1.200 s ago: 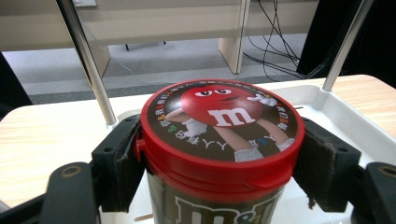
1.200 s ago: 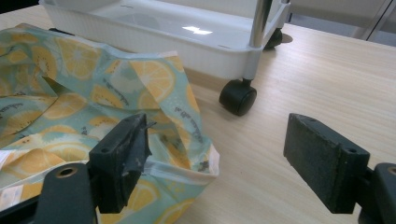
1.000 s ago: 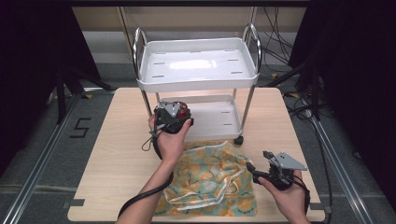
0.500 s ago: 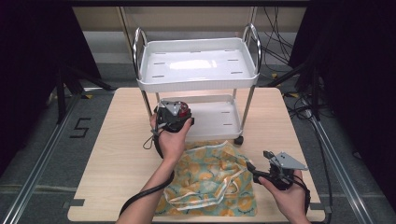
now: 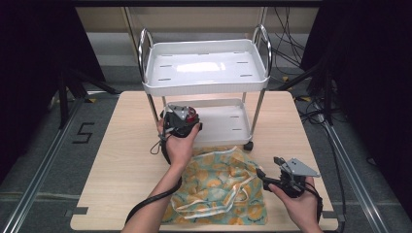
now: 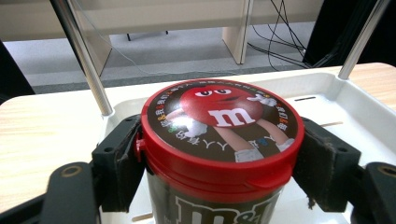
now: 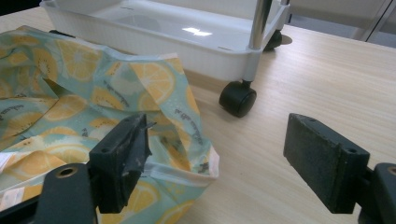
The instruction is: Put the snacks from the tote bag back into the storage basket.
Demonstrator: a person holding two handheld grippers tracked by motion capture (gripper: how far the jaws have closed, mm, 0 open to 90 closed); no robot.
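Left hand-held gripper (image 6: 219,163) advanced, round glossy-lidded tub (image 6: 222,135)

Your left gripper (image 5: 180,121) is black with a grey three-cornered plate on top and a black cable trailing back along your bare forearm. Your right gripper (image 5: 272,167) carries the same grey plate. Its fingers (image 7: 122,161) are matt black blocks with rough pads and round pivot holes at the base.
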